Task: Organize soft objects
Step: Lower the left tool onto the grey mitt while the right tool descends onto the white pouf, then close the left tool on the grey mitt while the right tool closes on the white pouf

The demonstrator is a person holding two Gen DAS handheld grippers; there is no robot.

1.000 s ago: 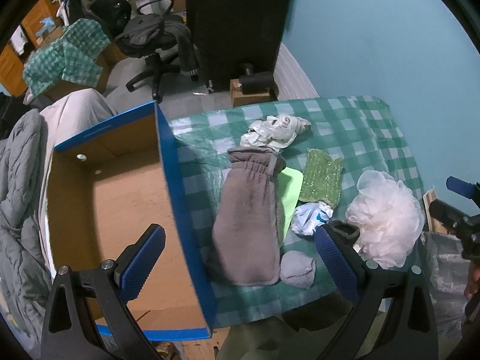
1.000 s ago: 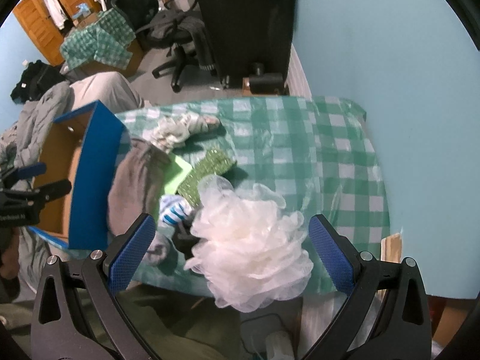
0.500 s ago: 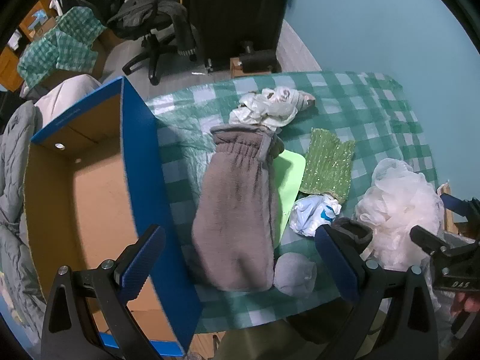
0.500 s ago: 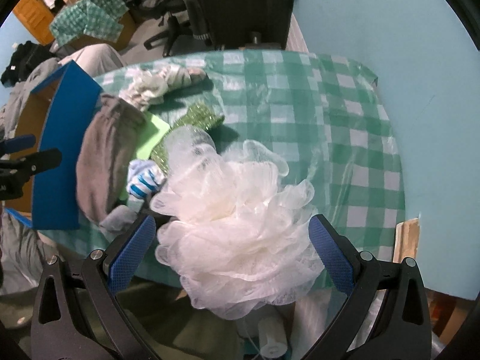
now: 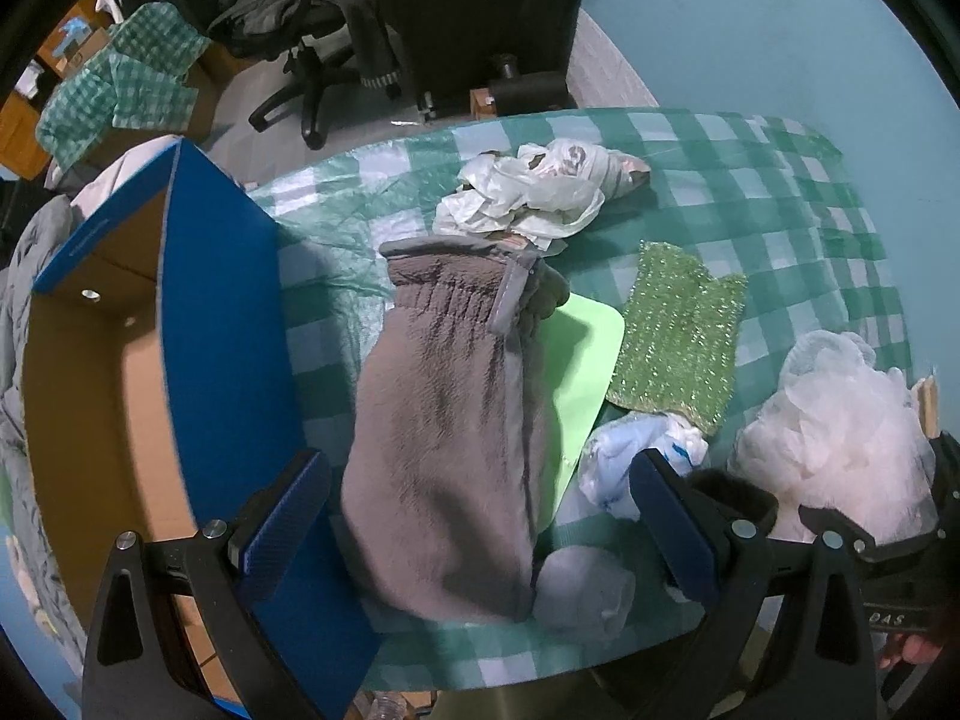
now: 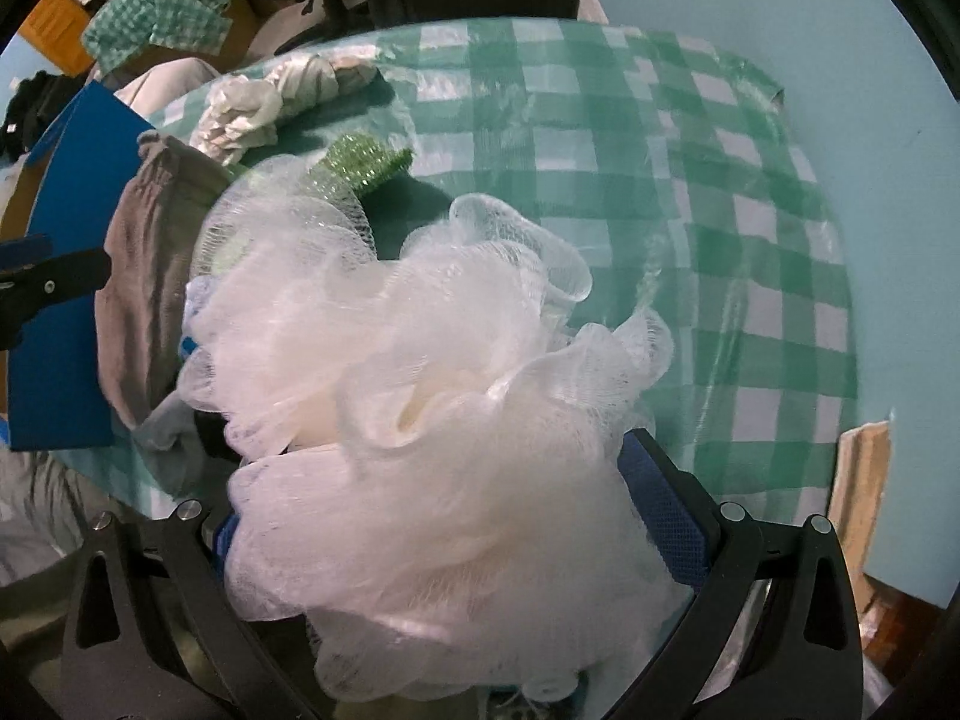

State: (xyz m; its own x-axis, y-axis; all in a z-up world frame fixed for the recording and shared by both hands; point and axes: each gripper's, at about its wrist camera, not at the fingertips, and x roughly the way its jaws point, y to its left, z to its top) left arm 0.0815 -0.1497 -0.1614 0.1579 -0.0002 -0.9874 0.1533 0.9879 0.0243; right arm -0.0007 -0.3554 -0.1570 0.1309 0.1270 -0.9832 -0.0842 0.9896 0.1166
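A white mesh bath pouf [image 6: 432, 408] sits between the fingers of my right gripper [image 6: 462, 516], which are closed in against its sides; it also shows at the right of the left wrist view [image 5: 840, 426]. My left gripper [image 5: 480, 528] is open and empty above the lower end of a grey fleece mitt [image 5: 444, 432] on the green checked table [image 5: 780, 192]. Beside the mitt lie a light green pad [image 5: 585, 354], a sparkly green cloth [image 5: 678, 330], a blue and white crumpled cloth [image 5: 630, 462], a small grey sock ball [image 5: 582, 588] and a white crumpled cloth [image 5: 534, 186].
An open cardboard box with blue outer walls [image 5: 222, 348] stands against the table's left side. An office chair [image 5: 312, 18] and a dark cabinet [image 5: 468, 12] are behind the table. A teal wall [image 5: 780, 30] runs along the right.
My right gripper has moved forward and closed around the pouf. My left gripper has moved forward and down over the grey mitt, still open.
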